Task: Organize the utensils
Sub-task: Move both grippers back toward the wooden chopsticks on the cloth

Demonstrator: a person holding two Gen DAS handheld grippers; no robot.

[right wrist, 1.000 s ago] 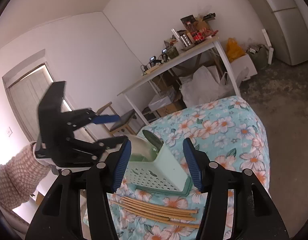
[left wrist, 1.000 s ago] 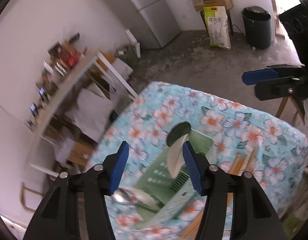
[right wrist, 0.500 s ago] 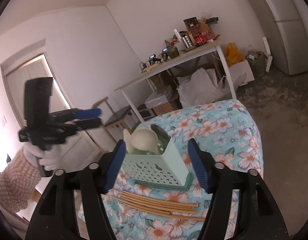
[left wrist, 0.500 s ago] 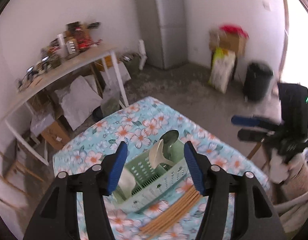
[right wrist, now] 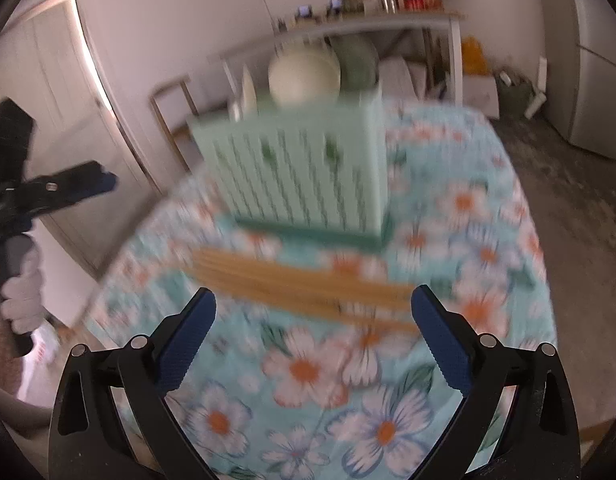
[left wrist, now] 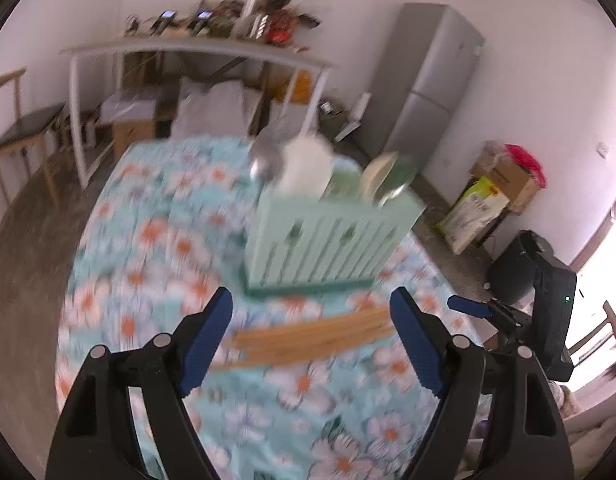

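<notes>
A mint-green slatted utensil holder point(left wrist: 328, 240) stands on the floral tablecloth point(left wrist: 156, 248), with spoons and ladles point(left wrist: 304, 164) upright in it. Several wooden chopsticks point(left wrist: 308, 338) lie flat just in front of it. My left gripper point(left wrist: 310, 332) is open and empty, low over the cloth just before the chopsticks. In the right wrist view the holder point(right wrist: 304, 176) and chopsticks point(right wrist: 300, 284) show blurred. My right gripper point(right wrist: 312, 320) is open and empty, just before the chopsticks. Each gripper shows at the edge of the other's view point(left wrist: 508, 316) point(right wrist: 48, 192).
A white table point(left wrist: 196, 48) with clutter on it stands behind, with a wooden chair point(left wrist: 20, 128) to its left. A grey fridge point(left wrist: 424, 84), cardboard boxes point(left wrist: 504, 176) and a black bin point(left wrist: 512, 276) stand along the wall. The table edge point(right wrist: 548, 280) drops to concrete floor.
Both grippers have dropped from high above the table to low over the cloth, close before the chopsticks. The holder now looms larger. Both stay open and empty.
</notes>
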